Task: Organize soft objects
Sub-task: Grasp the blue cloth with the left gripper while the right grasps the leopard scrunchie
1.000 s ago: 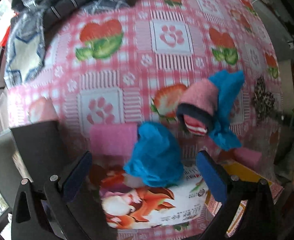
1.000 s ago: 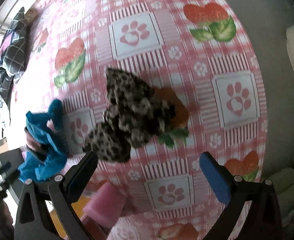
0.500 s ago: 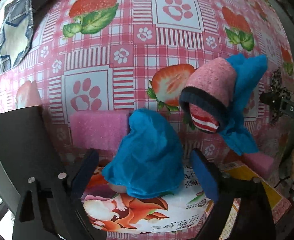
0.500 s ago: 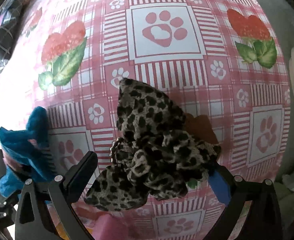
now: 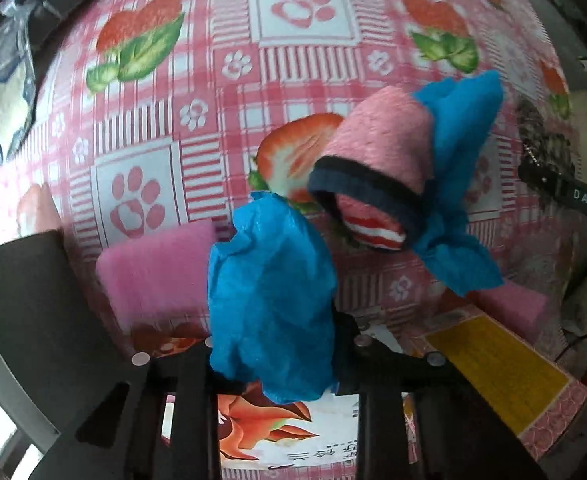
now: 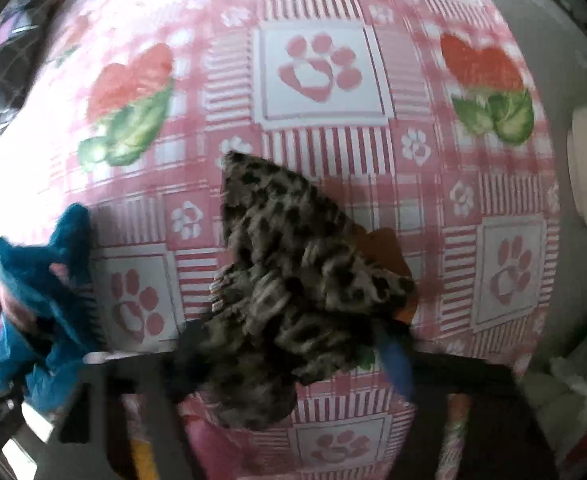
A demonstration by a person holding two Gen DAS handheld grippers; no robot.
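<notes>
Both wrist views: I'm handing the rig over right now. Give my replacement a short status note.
Left gripper: jaws have just closed on the blue cloth, above the printed packet.
Right gripper: jaws have just closed around the leopard cloth; grip looks set, though the view is blurred.
On the tablecloth: a pink sock roll on a second blue cloth, and pink sponges.
Done: both cloths gripped. Left: lift and sort them, then the sock roll. No sorted pile shows yet.
</notes>
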